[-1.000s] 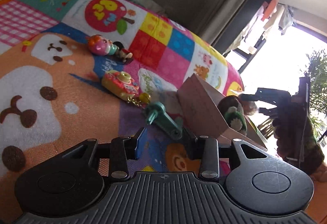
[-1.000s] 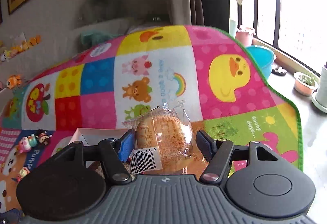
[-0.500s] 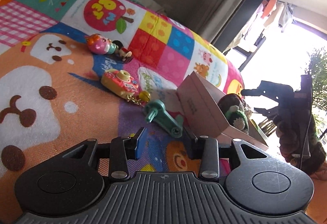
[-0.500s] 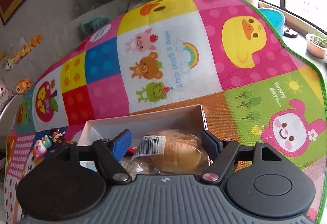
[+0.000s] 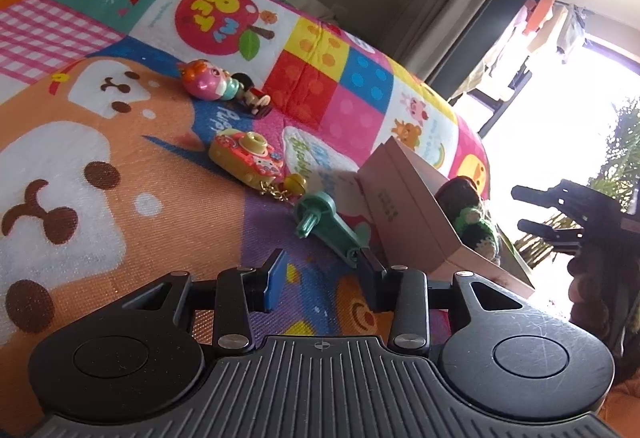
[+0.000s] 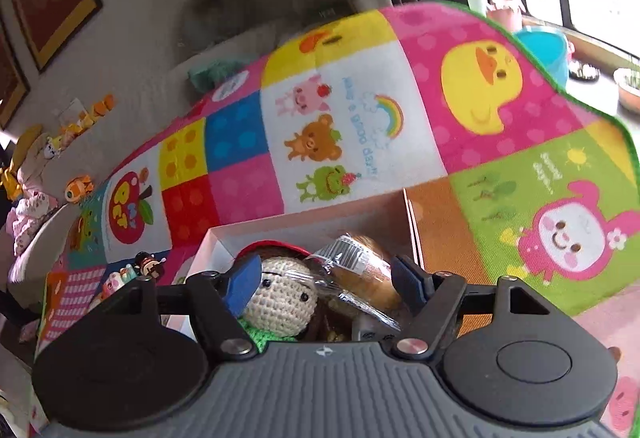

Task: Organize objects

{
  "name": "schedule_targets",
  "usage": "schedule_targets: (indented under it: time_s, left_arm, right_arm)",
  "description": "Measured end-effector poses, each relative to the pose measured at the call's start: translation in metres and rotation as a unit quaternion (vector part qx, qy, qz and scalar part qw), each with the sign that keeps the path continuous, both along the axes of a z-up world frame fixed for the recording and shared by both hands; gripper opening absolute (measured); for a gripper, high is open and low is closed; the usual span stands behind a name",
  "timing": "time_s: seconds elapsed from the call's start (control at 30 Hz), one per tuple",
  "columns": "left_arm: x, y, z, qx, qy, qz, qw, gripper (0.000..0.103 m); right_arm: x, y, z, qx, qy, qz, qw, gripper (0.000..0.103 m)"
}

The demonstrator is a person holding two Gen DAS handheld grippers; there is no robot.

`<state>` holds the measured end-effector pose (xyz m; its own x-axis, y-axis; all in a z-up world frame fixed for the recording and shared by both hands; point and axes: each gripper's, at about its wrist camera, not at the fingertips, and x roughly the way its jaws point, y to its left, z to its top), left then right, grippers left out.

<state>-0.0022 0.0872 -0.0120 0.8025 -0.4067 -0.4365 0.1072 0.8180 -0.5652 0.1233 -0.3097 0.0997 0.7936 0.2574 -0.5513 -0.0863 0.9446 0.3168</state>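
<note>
Box (image 6: pixel 304 226): pale cardboard, open-topped, lying on the play mat (image 6: pixel 500 198) straight ahead of the right gripper (image 6: pixel 324 274); in the left wrist view the same box (image 5: pixel 404 206) sits ahead and to the right of the left gripper (image 5: pixel 322 276), its near wall tilted up.
Right gripper: released, fingers spread wide above the box, nothing pinched between them.
Bun (image 6: pixel 362 270): wrapped in clear plastic with a barcode label, lying inside the box between the right gripper's 2 fingers but apart from both pads, leaning against the doll.
Doll (image 6: pixel 280 298): crocheted, cream face, red cap, green collar, inside the box just left of the bun, partly behind the blue pad of the left-hand finger; from the left wrist view only its brown hair and green knit (image 5: pixel 476 218) show over the box wall.
Left gripper: released, fingers apart, hovering low over the mat, holding nothing.
Green tool (image 5: pixel 328 226): teal plastic piece lying on the mat just ahead of the left gripper, its far end close to the box.
Toy camera (image 5: pixel 246 156): pink and yellow with a small chain, further ahead and slightly left.
Figures (image 5: pixel 222 86): 2 small toys side by side, beyond the camera, well apart from the left gripper.
</note>
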Motion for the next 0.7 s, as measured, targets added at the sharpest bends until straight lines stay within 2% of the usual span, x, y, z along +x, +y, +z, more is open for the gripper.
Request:
schedule_targets:
  time_s: [0.1,0.17,0.23,0.33,0.43,0.5,0.6,0.7]
  left_arm:
    - [0.002,-0.003,0.008,0.036,-0.004,0.005,0.9993,0.042]
    - [0.011,-0.004,0.023,0.082,-0.024,0.007,0.9963,0.042]
    - [0.029,-0.002,0.044,0.140,-0.046,0.030,0.9886,0.042]
    - [0.078,0.002,0.066,0.212,-0.065,0.031,0.9745,0.042]
    - [0.139,0.001,0.069,0.266,-0.037,0.022,0.9629,0.042]
    - [0.176,0.008,0.068,0.267,-0.011,0.036,0.9631,0.042]
    - [0.219,0.026,0.064,0.211,0.032,0.057,0.9753,0.042]
    - [0.249,0.035,0.047,0.177,0.095,0.082,0.9763,0.042]
  right_arm:
    - [-0.050,0.014,0.010,-0.048,-0.059,0.026,0.997,0.079]
    - [-0.084,0.025,0.008,-0.091,-0.091,0.047,0.991,0.086]
    - [-0.115,0.036,-0.001,-0.136,-0.113,0.070,0.982,0.087]
    - [-0.148,0.053,-0.021,-0.173,-0.121,0.114,0.971,0.088]
    - [-0.162,0.061,-0.039,-0.146,-0.091,0.141,0.975,0.089]
    - [-0.164,0.064,-0.048,-0.125,-0.074,0.141,0.979,0.089]
    - [-0.164,0.060,-0.056,-0.094,-0.055,0.128,0.986,0.089]
    - [-0.159,0.055,-0.063,-0.064,-0.034,0.118,0.990,0.089]
